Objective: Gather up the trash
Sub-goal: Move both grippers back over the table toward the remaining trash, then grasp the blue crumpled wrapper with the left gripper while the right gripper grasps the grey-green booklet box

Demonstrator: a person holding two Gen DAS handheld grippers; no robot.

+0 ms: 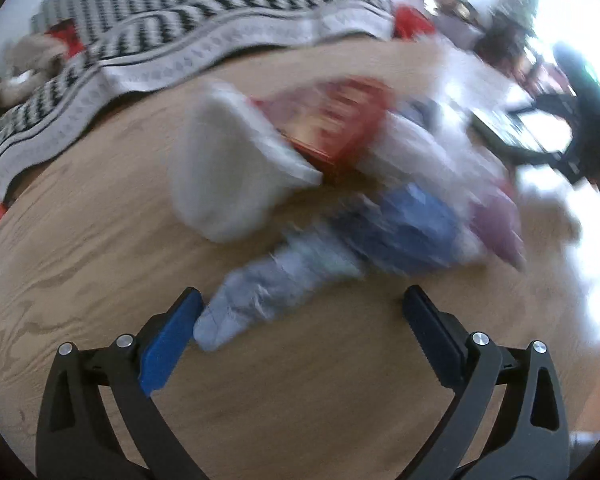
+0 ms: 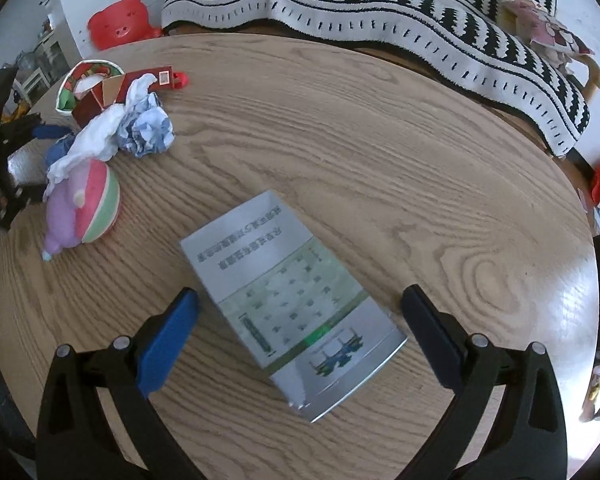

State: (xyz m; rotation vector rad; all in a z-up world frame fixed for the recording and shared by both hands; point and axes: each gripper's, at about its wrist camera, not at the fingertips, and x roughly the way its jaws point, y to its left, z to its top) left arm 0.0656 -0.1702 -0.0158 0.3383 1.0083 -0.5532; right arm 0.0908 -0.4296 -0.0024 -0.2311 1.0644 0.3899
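The left wrist view is motion-blurred. My left gripper (image 1: pixel 300 304) is open over the wooden table (image 1: pixel 100 272), with a crumpled blue-and-white paper (image 1: pixel 260 292) lying between its fingertips. Behind it lie a white paper cup (image 1: pixel 228 176) on its side, a red box (image 1: pixel 336 124) and a pink-purple toy (image 1: pixel 496 220). My right gripper (image 2: pixel 298 306) is open, with a flat grey printed box (image 2: pixel 292 300) lying on the table (image 2: pixel 380 160) between its fingers. The trash pile sits far left: crumpled blue paper (image 2: pixel 148 128), white tissue (image 2: pixel 96 136), red box (image 2: pixel 112 92), paper cup (image 2: pixel 88 84).
A pink, green and purple plush toy (image 2: pixel 84 204) lies beside the pile. A black-and-white patterned blanket (image 2: pixel 420 28) drapes along the table's far edge. A red pig-faced stool (image 2: pixel 118 26) stands behind the table. The left gripper's body (image 2: pixel 4 160) shows at the left edge.
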